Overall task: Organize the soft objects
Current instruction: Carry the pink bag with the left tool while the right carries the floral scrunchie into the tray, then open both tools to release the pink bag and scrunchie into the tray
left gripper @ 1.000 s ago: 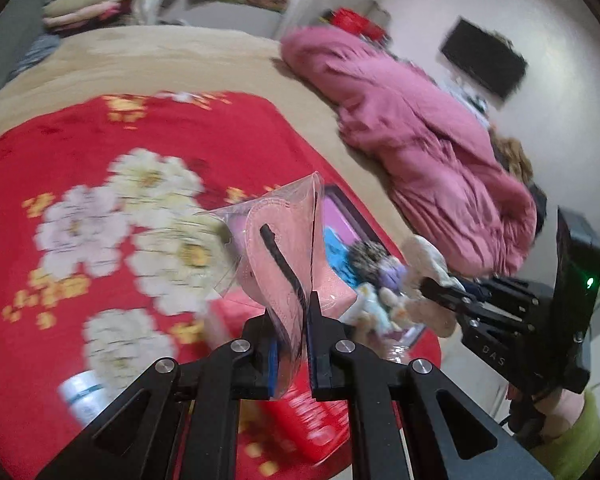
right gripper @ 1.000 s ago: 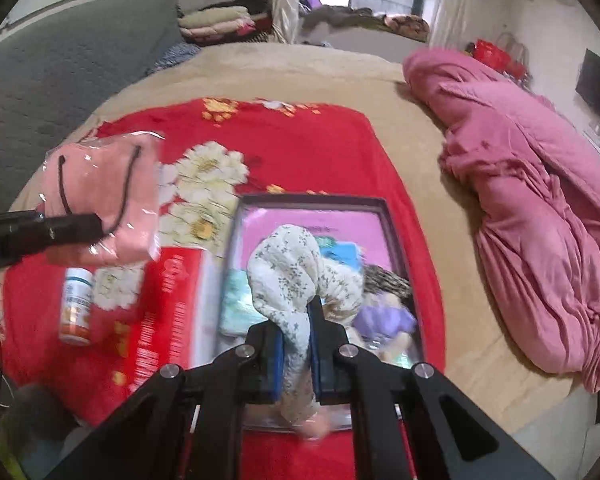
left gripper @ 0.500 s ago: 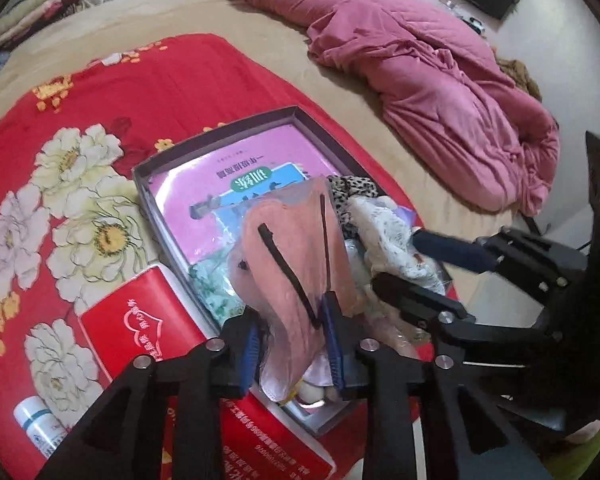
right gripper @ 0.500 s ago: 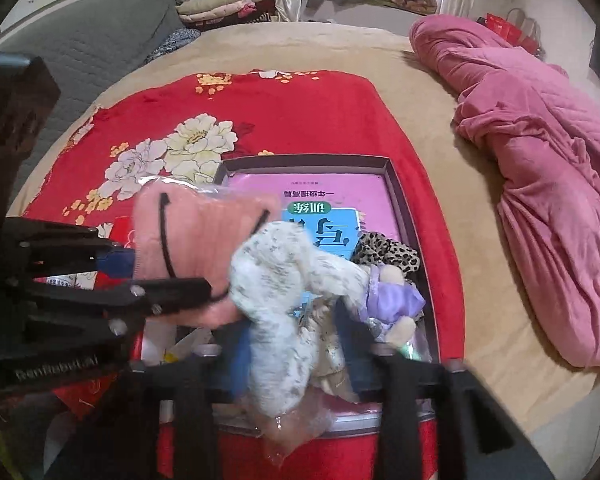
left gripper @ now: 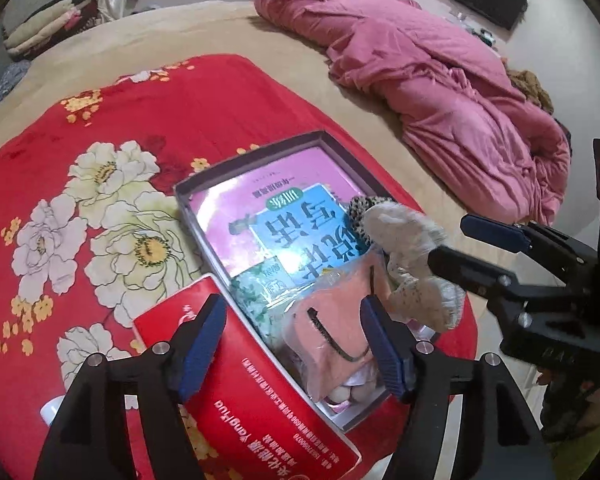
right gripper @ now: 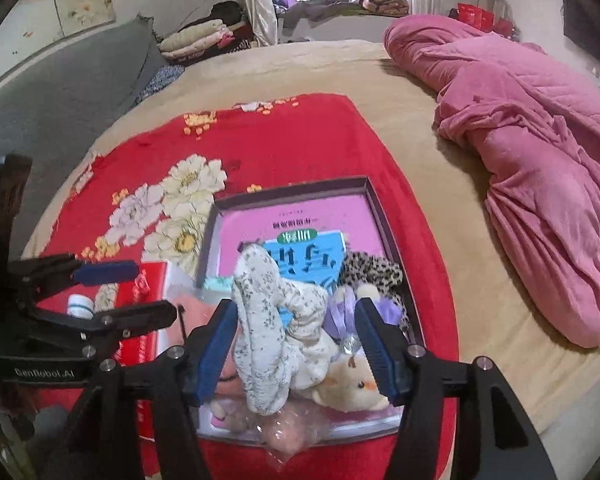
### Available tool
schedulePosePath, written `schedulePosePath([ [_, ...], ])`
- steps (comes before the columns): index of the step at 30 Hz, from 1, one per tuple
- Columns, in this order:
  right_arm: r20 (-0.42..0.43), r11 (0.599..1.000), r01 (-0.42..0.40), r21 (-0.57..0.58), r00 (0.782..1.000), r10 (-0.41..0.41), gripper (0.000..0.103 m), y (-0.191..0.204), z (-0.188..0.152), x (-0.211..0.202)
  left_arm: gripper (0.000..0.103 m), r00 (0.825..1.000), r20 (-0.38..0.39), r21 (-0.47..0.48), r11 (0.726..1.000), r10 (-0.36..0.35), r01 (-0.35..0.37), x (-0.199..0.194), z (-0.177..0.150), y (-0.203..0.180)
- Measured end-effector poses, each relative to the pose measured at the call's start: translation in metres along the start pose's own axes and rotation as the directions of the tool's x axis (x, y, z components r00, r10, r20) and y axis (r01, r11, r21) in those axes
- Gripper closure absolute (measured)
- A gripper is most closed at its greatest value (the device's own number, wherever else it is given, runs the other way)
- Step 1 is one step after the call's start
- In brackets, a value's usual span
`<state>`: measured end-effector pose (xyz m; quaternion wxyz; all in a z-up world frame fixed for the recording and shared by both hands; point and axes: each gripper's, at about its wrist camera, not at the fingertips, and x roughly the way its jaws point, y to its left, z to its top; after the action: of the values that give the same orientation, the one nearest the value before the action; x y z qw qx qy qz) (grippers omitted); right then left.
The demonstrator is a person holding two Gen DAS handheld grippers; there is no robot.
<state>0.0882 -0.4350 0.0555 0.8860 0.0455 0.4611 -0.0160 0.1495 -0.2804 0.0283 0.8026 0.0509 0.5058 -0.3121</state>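
Both my grippers, left (left gripper: 292, 340) and right (right gripper: 296, 344), have just been opening; pink pouch (left gripper: 332, 332) and floral cloth (right gripper: 272, 332) now lie loose in the box (right gripper: 380, 216).

Tan bed (right gripper: 440, 208) – red floral blanket (right gripper: 292, 140), pink quilt (right gripper: 540, 152)

We see matte-black left gripper (left gripper: 292, 344), right gripper (right gripper: 296, 346): blue rubber pads (left gripper: 202, 344), silver screws (right gripper: 176, 351).

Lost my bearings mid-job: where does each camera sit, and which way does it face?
Left wrist: on the left claw, angled down at the pink bagged item in the box; right claw at right.
Right wrist: on the right claw, angled down at the floral cloth; left claw at left.
Shared: box, red blanket.
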Motion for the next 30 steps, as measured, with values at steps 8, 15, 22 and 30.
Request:
schedulePosePath([
  [8, 0.084, 1.000, -0.022, 0.010, 0.996, 0.021, 0.042, 0.015, 0.010, -0.042, 0.026, 0.994, 0.097, -0.029, 0.999, 0.043, -0.040, -0.048, -0.004, 0.007],
  [15, 0.093, 1.000, 0.011, 0.015, 0.996, -0.012, 0.040, 0.040, -0.014, -0.076, 0.025, 0.988, 0.143, -0.026, 0.999, 0.050, -0.047, -0.088, -0.025, 0.001],
  [22, 0.084, 0.998, 0.059, 0.019, 0.995, -0.060, 0.031, 0.075, -0.050, -0.093, 0.025, 0.983, 0.169, -0.016, 0.998, 0.067, -0.065, -0.121, -0.064, 0.002],
  [30, 0.092, 0.991, 0.099, 0.085, 0.990, -0.106, 0.030, 0.103, -0.092, -0.109, 0.025, 0.982, 0.167, -0.040, 0.996, 0.084, -0.078, -0.142, -0.106, 0.009],
])
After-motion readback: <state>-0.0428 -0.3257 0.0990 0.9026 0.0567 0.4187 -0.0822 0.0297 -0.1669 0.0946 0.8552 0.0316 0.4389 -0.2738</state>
